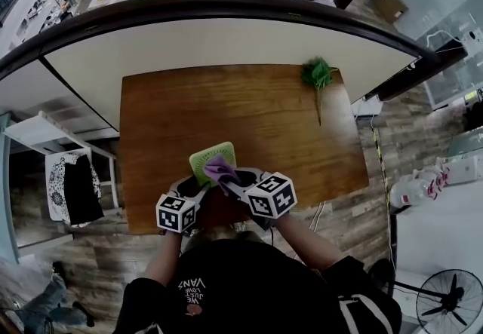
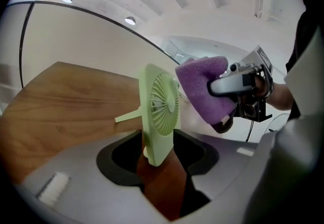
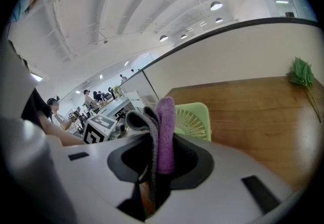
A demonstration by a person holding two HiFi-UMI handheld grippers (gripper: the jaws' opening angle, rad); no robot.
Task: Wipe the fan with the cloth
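Note:
A small light-green square fan (image 1: 211,156) is held upright above the wooden table's near edge. My left gripper (image 2: 158,152) is shut on the fan (image 2: 161,112) at its lower edge. My right gripper (image 3: 157,167) is shut on a folded purple and grey cloth (image 3: 163,132). In the left gripper view the cloth (image 2: 205,91) hangs just right of the fan's grille, close to it; contact cannot be told. From the head view the cloth (image 1: 220,170) lies over the fan's near right corner, between both marker cubes. Behind the cloth, the right gripper view shows the fan (image 3: 195,121).
The brown wooden table (image 1: 249,121) stands against a white curved counter (image 1: 226,46). A green leafy sprig (image 1: 318,76) lies at the table's far right corner. A floor fan (image 1: 451,299) stands on the floor at lower right. A white rack with clothes (image 1: 72,185) is at left.

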